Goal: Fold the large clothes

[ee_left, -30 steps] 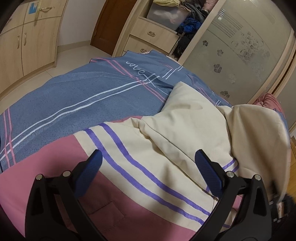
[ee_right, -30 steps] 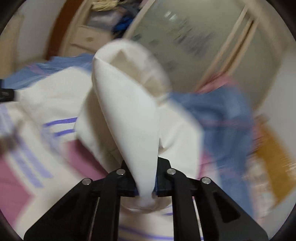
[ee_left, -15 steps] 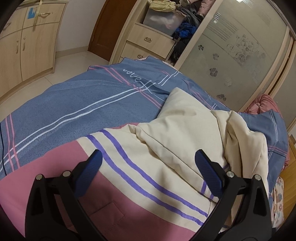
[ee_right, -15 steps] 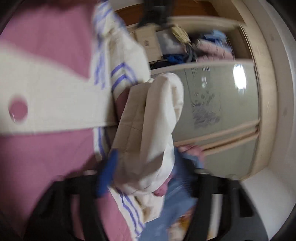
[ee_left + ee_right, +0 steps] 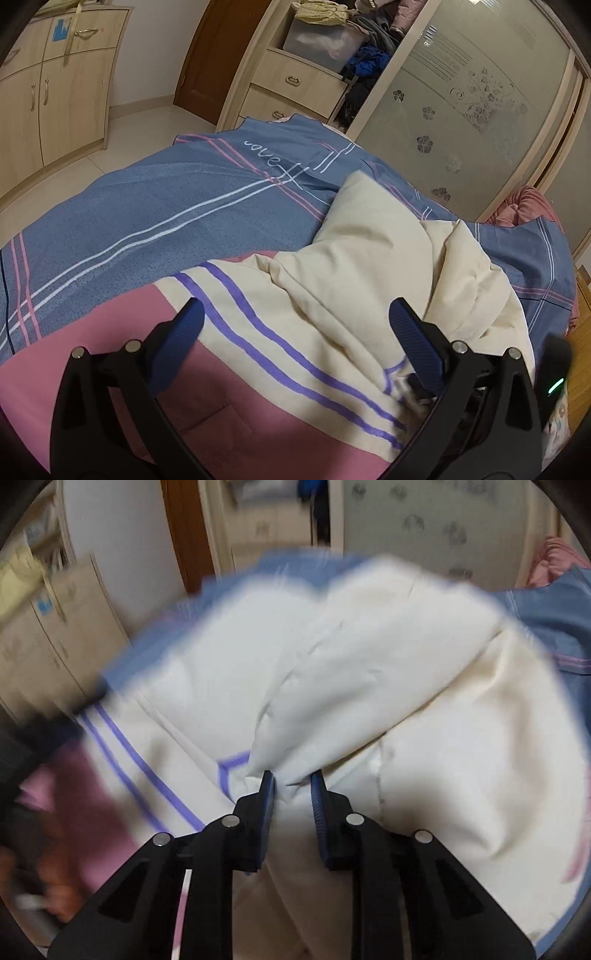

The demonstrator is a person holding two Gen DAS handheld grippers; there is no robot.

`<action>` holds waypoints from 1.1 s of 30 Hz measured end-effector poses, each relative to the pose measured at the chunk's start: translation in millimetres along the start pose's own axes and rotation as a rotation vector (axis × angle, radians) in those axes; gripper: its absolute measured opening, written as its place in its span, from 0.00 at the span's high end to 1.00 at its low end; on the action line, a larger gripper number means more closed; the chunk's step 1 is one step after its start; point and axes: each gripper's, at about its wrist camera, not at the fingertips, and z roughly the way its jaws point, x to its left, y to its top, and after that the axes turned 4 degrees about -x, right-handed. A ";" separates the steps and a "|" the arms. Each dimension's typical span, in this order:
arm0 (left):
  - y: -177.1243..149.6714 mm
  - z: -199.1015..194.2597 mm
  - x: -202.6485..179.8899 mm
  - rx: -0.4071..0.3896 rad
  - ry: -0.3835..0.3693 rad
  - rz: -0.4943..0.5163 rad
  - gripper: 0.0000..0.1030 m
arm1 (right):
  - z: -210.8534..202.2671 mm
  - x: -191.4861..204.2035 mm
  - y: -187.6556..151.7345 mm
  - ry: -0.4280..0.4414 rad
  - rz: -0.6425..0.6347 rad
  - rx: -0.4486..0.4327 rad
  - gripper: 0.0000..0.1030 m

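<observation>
A large cream garment (image 5: pixel 369 258) with purple stripes and pink panels lies on a bed covered by a blue striped sheet (image 5: pixel 147 206). My left gripper (image 5: pixel 295 314) hovers just above its striped part, open, with nothing between the pads. In the blurred right wrist view my right gripper (image 5: pixel 293 784) points down at a cream fold of the garment (image 5: pixel 369 664). Its jaws are closing, and the fold's tip is pinched between the blue pads (image 5: pixel 269 794). A dark blurred shape with a green light (image 5: pixel 554 373) shows at the lower right of the left wrist view.
Light wood cabinets (image 5: pixel 55 92) stand at the left across a tiled floor. Past the bed's far end are a drawer unit (image 5: pixel 291 85), an open wardrobe with piled clothes, and a frosted sliding door (image 5: pixel 472 110). Pink bedding (image 5: pixel 524 206) lies at the far right.
The right gripper let go of the raised cream sleeve, opened wide, swung down and narrowed onto another fold. The sleeve dropped onto the garment. The left gripper stayed put.
</observation>
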 end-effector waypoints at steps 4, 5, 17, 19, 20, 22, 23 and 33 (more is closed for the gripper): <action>-2.3 2.5 -4.3 0.013 -0.004 0.022 0.02 | -30.2 6.2 5.1 0.038 -0.001 -0.036 0.77; -2.8 3.0 -5.2 0.017 -0.004 0.028 0.02 | -41.8 1.1 6.2 0.072 0.022 -0.045 0.76; -12.0 10.6 -20.9 0.051 -0.012 0.080 0.02 | -41.4 -82.6 -60.9 -0.055 0.284 -0.002 0.75; -13.4 12.0 -23.3 0.059 -0.011 0.094 0.02 | -38.6 -79.2 -55.0 -0.061 0.284 0.000 0.75; -13.5 12.3 -23.5 0.059 -0.010 0.095 0.02 | -43.7 -77.2 -47.8 -0.061 0.283 0.005 0.75; -12.9 11.9 -21.9 0.055 -0.004 0.090 0.02 | -62.7 -75.2 -39.6 -0.036 0.305 -0.025 0.71; -12.3 12.0 -20.6 0.054 -0.002 0.084 0.02 | -76.6 -72.6 -39.5 -0.010 0.315 -0.065 0.59; -10.5 11.6 -14.4 0.051 0.009 0.055 0.02 | -34.8 -57.4 74.0 0.095 0.271 -0.170 0.68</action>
